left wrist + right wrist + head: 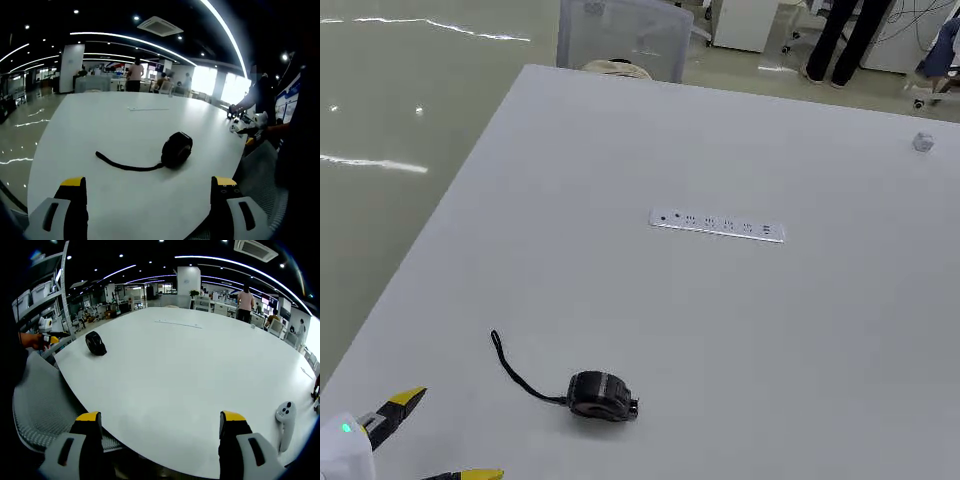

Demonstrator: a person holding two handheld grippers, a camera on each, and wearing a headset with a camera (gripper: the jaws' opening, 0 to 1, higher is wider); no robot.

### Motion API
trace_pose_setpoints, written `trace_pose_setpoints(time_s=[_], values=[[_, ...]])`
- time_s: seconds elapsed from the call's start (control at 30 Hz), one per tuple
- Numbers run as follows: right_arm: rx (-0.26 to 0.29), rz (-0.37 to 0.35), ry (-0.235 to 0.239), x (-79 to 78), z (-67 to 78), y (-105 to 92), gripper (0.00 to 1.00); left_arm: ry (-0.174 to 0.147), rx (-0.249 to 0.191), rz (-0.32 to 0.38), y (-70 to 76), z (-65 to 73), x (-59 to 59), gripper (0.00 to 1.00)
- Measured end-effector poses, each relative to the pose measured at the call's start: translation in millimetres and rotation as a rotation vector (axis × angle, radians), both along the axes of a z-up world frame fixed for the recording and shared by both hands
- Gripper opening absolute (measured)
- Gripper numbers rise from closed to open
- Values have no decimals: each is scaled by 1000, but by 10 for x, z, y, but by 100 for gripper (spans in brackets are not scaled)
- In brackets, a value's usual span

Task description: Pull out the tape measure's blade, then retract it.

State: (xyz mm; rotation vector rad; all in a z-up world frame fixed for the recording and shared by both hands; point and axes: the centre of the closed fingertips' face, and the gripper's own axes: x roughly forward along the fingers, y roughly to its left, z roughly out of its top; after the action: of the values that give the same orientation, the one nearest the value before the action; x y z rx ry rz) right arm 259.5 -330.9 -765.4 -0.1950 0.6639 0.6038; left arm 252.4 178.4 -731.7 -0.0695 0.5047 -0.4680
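Jaws wide and empty on the left gripper (149, 182) and right gripper (162, 416), tape measure (177, 148) untouched on the table (720, 320).

Left hand-held gripper (150, 182) low at near-left corner of head view, yellow-tipped jaws spread wide, gripping nothing. Right hand-held gripper (161, 416) held off to the side, jaws likewise wide apart.

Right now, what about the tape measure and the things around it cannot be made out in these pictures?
Tape measure: blade tip too small, head view; blurred, left gripper view.
Left gripper: cut off by the bottom edge of the head view.
Power strip: markings too small, head view.
Small grey object, far right: too small to name, head view.
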Motion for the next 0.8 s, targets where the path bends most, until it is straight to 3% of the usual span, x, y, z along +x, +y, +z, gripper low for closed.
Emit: trace_pose_setpoints(time_s=[0.8], values=[[1,-13,5,-27,-8,-16,100,8,-9,4,-13,43,-24,100]])
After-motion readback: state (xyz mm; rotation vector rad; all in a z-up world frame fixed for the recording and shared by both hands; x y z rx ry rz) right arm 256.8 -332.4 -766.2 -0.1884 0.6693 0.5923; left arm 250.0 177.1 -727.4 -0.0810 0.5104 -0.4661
